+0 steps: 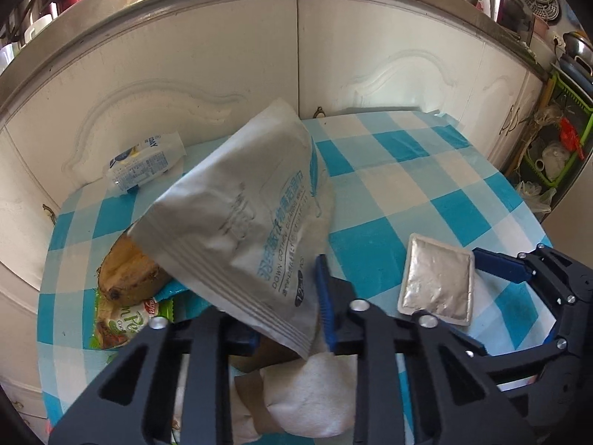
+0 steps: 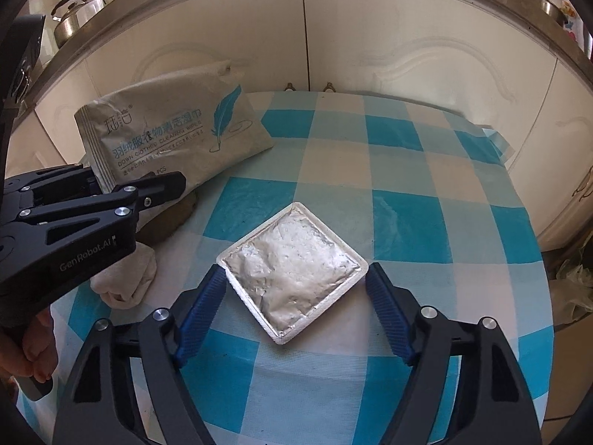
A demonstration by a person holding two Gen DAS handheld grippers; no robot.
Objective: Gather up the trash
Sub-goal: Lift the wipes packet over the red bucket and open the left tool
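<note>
right wrist view: right gripper (image 2: 292, 311) jaws open around foil-lidded tray (image 2: 292, 270), left gripper (image 1: 289, 330) jaws clamping wipes pack (image 1: 241, 222)

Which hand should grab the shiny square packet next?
The right. Its gripper already has open jaws on either side of the foil packet, while the left gripper is busy, shut on the wipes pouch.

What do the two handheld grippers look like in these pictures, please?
Both are matt black, with angular linkage arms that have triangular cut-outs and round silver pivot screws. The right gripper has two fingers faced with ribbed blue pads. The left gripper has the same blue pads; seen from the right wrist camera, its side bears grey lettering, "GenRobot.AI". No cables or sleeves show.
</note>
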